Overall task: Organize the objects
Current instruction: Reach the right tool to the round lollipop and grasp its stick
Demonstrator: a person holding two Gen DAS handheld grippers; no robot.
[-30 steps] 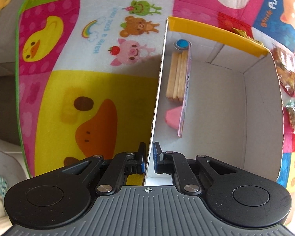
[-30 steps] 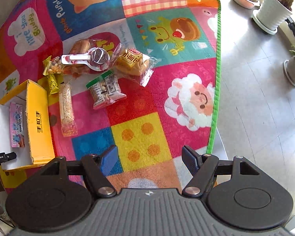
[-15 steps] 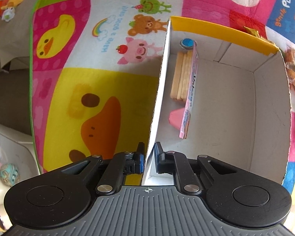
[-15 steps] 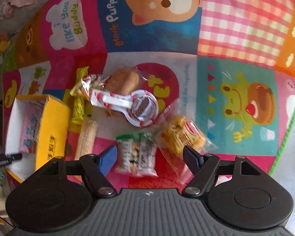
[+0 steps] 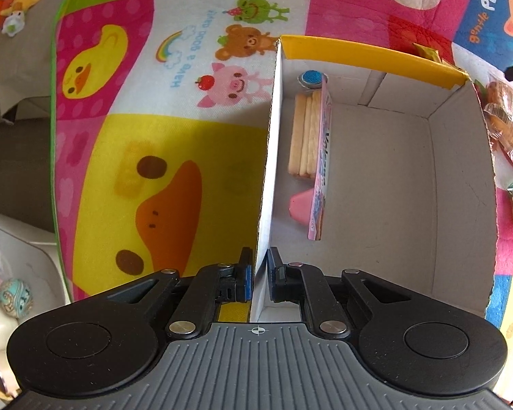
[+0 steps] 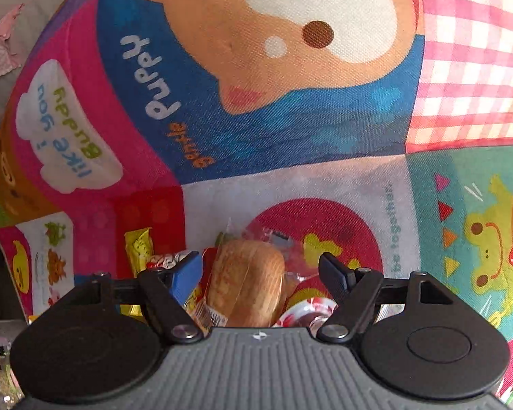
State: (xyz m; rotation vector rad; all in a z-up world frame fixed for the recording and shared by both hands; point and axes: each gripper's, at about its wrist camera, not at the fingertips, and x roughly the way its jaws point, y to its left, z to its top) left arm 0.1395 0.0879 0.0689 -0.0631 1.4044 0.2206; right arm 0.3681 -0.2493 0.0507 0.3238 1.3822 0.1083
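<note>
My left gripper [image 5: 260, 270] is shut on the near left wall of the yellow-and-white cardboard box [image 5: 461, 177]. Inside the box lie a pack of wafer sticks [image 5: 302, 133], a pink packet [image 5: 321, 171] standing on edge, a pink piece [image 5: 299, 205] and a blue-topped round item [image 5: 309, 78]. My right gripper [image 6: 260, 273] is open, its fingers on either side of a wrapped bread roll [image 6: 246, 280] on the mat. A yellow snack bar [image 6: 140, 249] lies to the roll's left. A red-and-white wrapped item [image 6: 307, 311] lies below the roll, partly hidden.
Everything sits on a colourful cartoon play mat [image 6: 290, 102]. More snack packets [image 5: 506, 126] lie just right of the box. Small toys [image 5: 13, 10] lie on the grey floor beyond the mat's left edge.
My right gripper has come forward and down over the snack pile, and the bread roll now sits between its open fingers. My left gripper keeps its hold on the box wall.
</note>
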